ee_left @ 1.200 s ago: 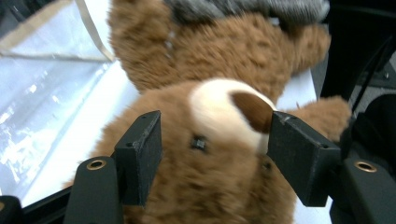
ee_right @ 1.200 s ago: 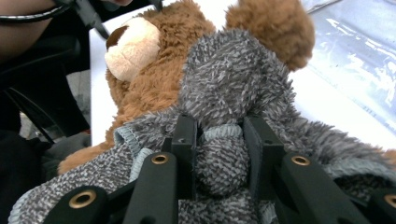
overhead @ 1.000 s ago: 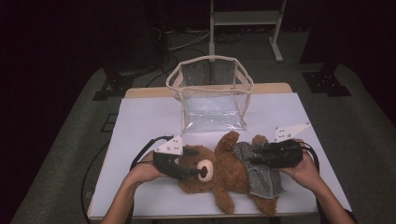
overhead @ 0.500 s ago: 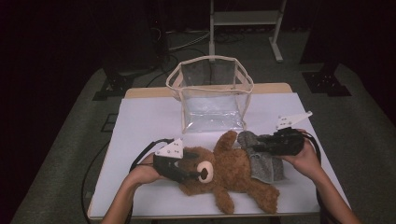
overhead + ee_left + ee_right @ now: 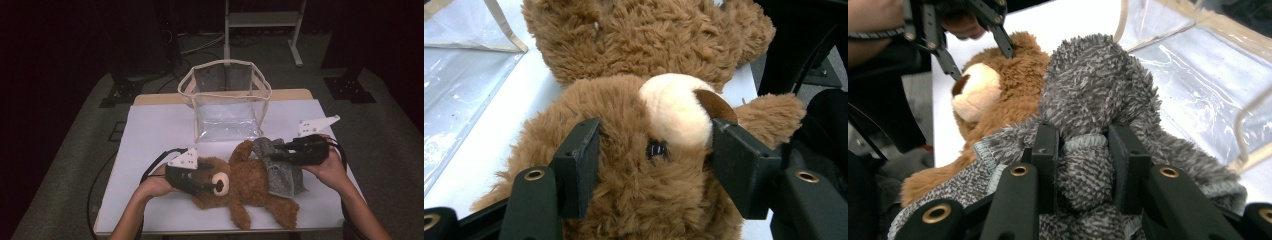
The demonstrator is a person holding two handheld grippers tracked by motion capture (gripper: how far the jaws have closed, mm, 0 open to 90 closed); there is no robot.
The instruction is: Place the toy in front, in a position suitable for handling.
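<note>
**Teddy bear and its grey sweater**

The teddy bear (image 5: 245, 187) lies lengthwise across the white surface (image 5: 150, 130), head toward the left tongs (image 5: 207, 186), which squeeze its head. The right tongs (image 5: 274, 154) pinch the grey sweater (image 5: 280, 172) at the bear's far end. A clear bag (image 5: 225, 107) stands just behind. The room is dark.

Teddy bear (image 5: 639, 165) head cut off by bottom edge in left gripper view; one eye visible, other side hidden behind the left tool (image 5: 654, 165). Grey knit garment (image 5: 1088, 115) runs off bottom edge in right gripper view, folds hide its shape. High view: both forearms cropped at bottom; right tool (image 5: 272, 157) tips buried in garment.
</note>
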